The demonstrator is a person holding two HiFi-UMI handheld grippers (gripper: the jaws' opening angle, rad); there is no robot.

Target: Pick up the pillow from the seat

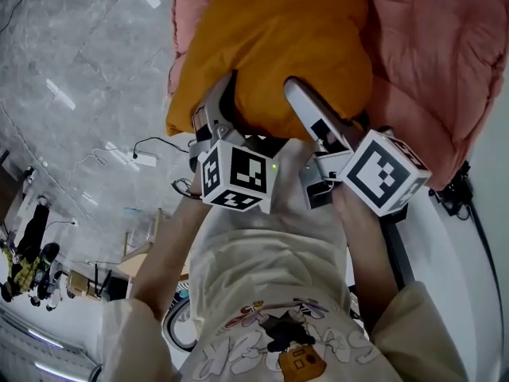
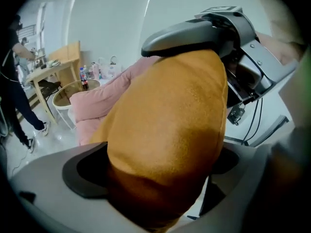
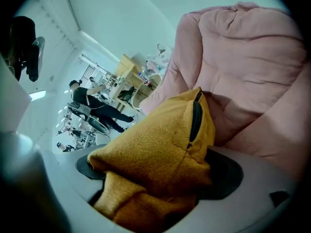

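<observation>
The orange pillow (image 1: 278, 46), lying against the pink seat (image 1: 429, 62), is clamped at its near edge by the left hand-held gripper (image 1: 225, 114) and the right hand-held gripper (image 1: 306, 106). Only bunched cover fabric is pinched on the right, so it could probably slip out during lifting.

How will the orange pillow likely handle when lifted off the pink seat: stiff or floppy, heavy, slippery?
Probably floppy: the orange pillow bunches into folds where the right gripper pinches its zipper corner. Likely light for its size, given its puffy, stuffed look. Its fuzzy fabric should not slip easily from the left gripper.
</observation>
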